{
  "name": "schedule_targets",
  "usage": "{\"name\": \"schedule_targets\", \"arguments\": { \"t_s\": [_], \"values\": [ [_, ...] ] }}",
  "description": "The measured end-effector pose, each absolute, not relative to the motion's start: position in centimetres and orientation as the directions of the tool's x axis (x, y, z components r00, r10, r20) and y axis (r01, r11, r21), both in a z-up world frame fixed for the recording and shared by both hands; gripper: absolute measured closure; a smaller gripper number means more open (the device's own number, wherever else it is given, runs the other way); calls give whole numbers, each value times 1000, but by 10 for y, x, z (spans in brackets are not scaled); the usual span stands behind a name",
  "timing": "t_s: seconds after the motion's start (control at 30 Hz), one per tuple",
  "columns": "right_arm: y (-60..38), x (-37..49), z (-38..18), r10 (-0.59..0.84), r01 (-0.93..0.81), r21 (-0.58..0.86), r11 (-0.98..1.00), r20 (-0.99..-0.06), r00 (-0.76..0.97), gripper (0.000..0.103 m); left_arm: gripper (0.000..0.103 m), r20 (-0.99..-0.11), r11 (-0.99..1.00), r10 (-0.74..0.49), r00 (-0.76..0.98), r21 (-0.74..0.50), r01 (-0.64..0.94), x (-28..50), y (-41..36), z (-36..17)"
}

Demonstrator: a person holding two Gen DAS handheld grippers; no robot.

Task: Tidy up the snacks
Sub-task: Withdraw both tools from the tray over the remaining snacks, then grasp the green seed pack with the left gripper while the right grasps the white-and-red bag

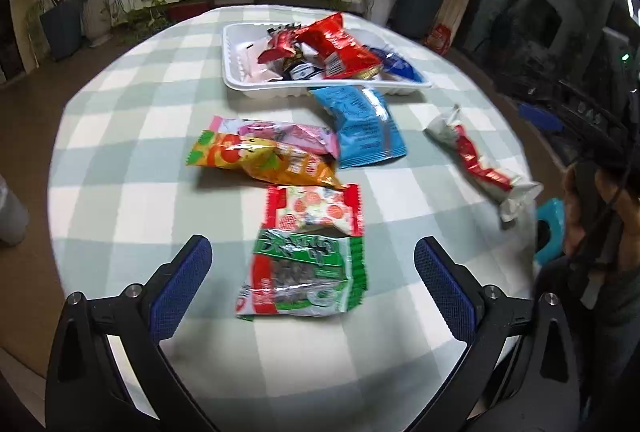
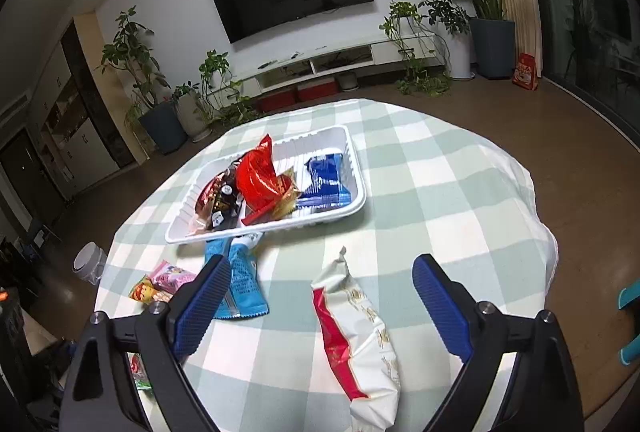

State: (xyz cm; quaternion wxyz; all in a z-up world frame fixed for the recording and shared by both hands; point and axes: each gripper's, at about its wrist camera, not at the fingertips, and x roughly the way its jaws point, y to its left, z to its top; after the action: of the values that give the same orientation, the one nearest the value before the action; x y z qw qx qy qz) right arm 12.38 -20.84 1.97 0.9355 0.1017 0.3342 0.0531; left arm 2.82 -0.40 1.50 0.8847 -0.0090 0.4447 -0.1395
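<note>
Left wrist view: left gripper (image 1: 312,264) spread wide over a green snack packet (image 1: 304,274), gripping nothing. Right gripper (image 2: 320,296) gapes empty above a white-and-red packet (image 2: 360,336); white tray (image 2: 352,139) beyond.

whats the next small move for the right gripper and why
Probably lower the right gripper onto the white packet and close. Its jaws stand open and empty, the packet lies loose on the cloth right between them, and the tray beyond has bare room at its back.
</note>
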Motion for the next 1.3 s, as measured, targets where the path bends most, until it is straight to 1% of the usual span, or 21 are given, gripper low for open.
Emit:
{"name": "schedule_targets", "arguments": {
  "t_s": [0.07,0.23,0.37,0.5,0.53,0.6,0.63,0.73,0.8,0.83,0.87,0.9,1.13,1.3],
  "values": [
    [-209,124,19,169,-32,228,973,-615,770,9,1,-807,963,-222,546,-95,252,32,-7,12],
    [-208,124,15,178,-30,239,971,-629,757,9,1,-856,959,-197,479,-65,277,45,-7,-8],
    [-209,124,14,187,-30,251,968,-630,754,9,1,-860,958,-204,468,-77,276,52,-6,-15],
    [-212,127,12,190,-24,260,965,-637,747,9,1,-871,954,-194,451,-60,293,57,-14,-20],
    [-212,127,11,190,-21,262,965,-640,744,9,3,-871,955,-192,452,-60,291,58,-15,-21],
    [-213,128,11,191,-16,267,964,-643,741,9,12,-869,954,-208,449,-80,289,58,-14,-24],
    [-214,128,11,192,-16,270,963,-643,741,9,20,-870,954,-213,445,-86,289,58,-14,-25],
    [-214,129,10,191,-14,267,963,-648,737,9,28,-863,955,-196,465,-61,291,56,-13,-26],
    [-214,131,8,192,-14,266,964,-655,731,9,29,-860,954,-207,466,-73,290,56,-10,-25],
    [-214,131,8,191,-14,265,964,-658,728,9,31,-859,954,-209,468,-74,290,55,-10,-25],
    [-213,131,8,192,-14,265,964,-659,727,9,39,-856,955,-208,474,-73,288,55,-9,-25],
    [-213,131,8,192,-14,266,964,-660,727,9,41,-853,955,-211,478,-76,286,54,-8,-24],
    [-213,133,4,186,-6,261,965,-673,715,10,44,-853,951,-215,475,-72,300,49,-8,-23],
    [-224,130,5,173,19,273,962,-662,729,11,45,-838,950,-255,483,-123,287,43,1,-18]
  ]
}}
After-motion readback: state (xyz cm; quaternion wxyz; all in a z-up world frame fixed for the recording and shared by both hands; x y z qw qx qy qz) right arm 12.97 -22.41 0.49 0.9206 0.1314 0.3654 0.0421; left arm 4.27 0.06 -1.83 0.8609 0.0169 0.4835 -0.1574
